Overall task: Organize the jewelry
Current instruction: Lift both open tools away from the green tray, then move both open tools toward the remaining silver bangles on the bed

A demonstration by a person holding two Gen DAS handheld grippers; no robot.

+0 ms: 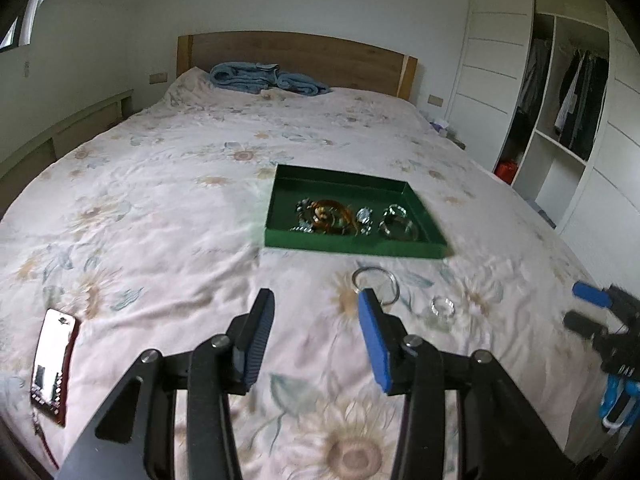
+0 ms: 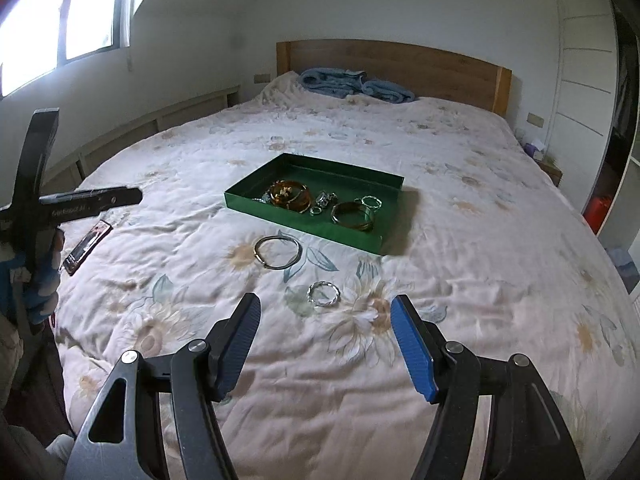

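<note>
A green tray (image 1: pixel 352 246) (image 2: pixel 296 222) lies on the bed and holds an amber bangle (image 1: pixel 332 216) (image 2: pixel 290 196), gold bangles (image 2: pixel 354 216) and several small silver pieces. On the quilt in front of it lie a thin metal bangle (image 1: pixel 374 282) (image 2: pixel 277 253) and a small twisted silver ring-bracelet (image 1: pixel 442 307) (image 2: pixel 323 294). My left gripper (image 1: pixel 316 308) hovers open just short of the thin bangle, nothing between its fingers. My right gripper (image 2: pixel 325 312) is open above the quilt, right behind the twisted bracelet. The right gripper's fingers (image 1: pixel 588 308) show at the right edge of the left wrist view.
A flowered quilt (image 1: pixel 160 220) covers the bed, with a blue blanket (image 1: pixel 264 78) by the wooden headboard. A phone in a red case (image 1: pixel 52 364) (image 2: pixel 86 246) lies near the left edge. An open wardrobe (image 1: pixel 568 120) stands to the right, a window (image 2: pixel 80 20) on the left.
</note>
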